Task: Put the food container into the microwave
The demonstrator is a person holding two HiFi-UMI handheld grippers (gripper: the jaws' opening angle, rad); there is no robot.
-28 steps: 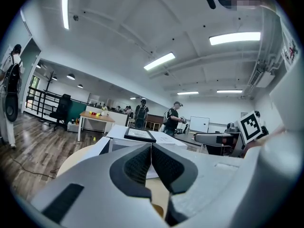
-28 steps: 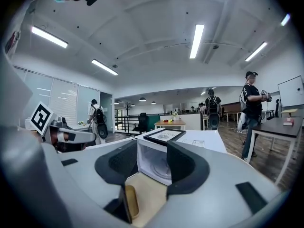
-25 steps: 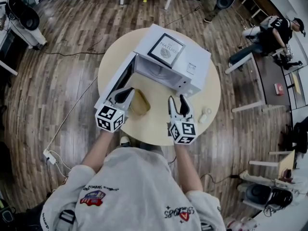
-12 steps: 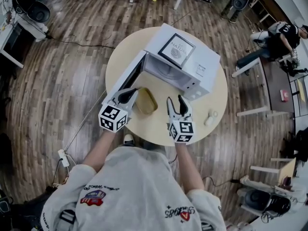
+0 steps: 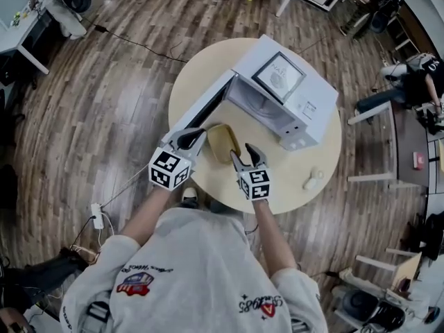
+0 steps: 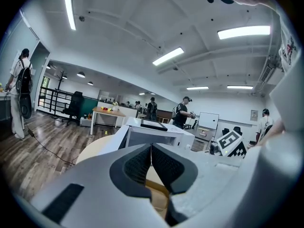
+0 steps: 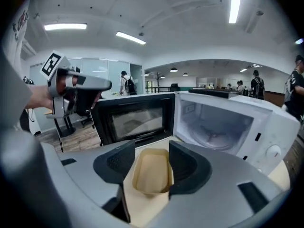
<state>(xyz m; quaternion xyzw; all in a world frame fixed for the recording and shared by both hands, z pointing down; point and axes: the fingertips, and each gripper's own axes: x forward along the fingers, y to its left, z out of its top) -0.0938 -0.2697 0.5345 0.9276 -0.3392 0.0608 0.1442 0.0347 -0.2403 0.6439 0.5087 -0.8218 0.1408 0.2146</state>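
Observation:
A tan food container (image 5: 223, 143) lies on the round table (image 5: 201, 71) in front of the white microwave (image 5: 284, 89), whose door (image 5: 208, 106) stands open to the left. My right gripper (image 5: 246, 158) is low at the container's near right end. Its jaws have just been opening and stand open. In the right gripper view the container (image 7: 152, 172) shows between the open jaws of the right gripper (image 7: 152, 148), and the pads do not press it. My left gripper (image 5: 189, 139) is left of the container, by the door, and the left gripper (image 6: 151, 148) is shut on nothing.
The microwave cavity (image 7: 223, 125) with its turntable faces me, the dark door (image 7: 133, 120) to its left. A small white object (image 5: 313, 179) lies at the table's right edge. Cables and a power strip (image 5: 96, 215) lie on the wood floor. A person (image 5: 416, 75) sits far right.
My right gripper has come down and leftward to the container's near end, with its jaws wider. The left gripper has shifted slightly toward the container. The container has stayed in place.

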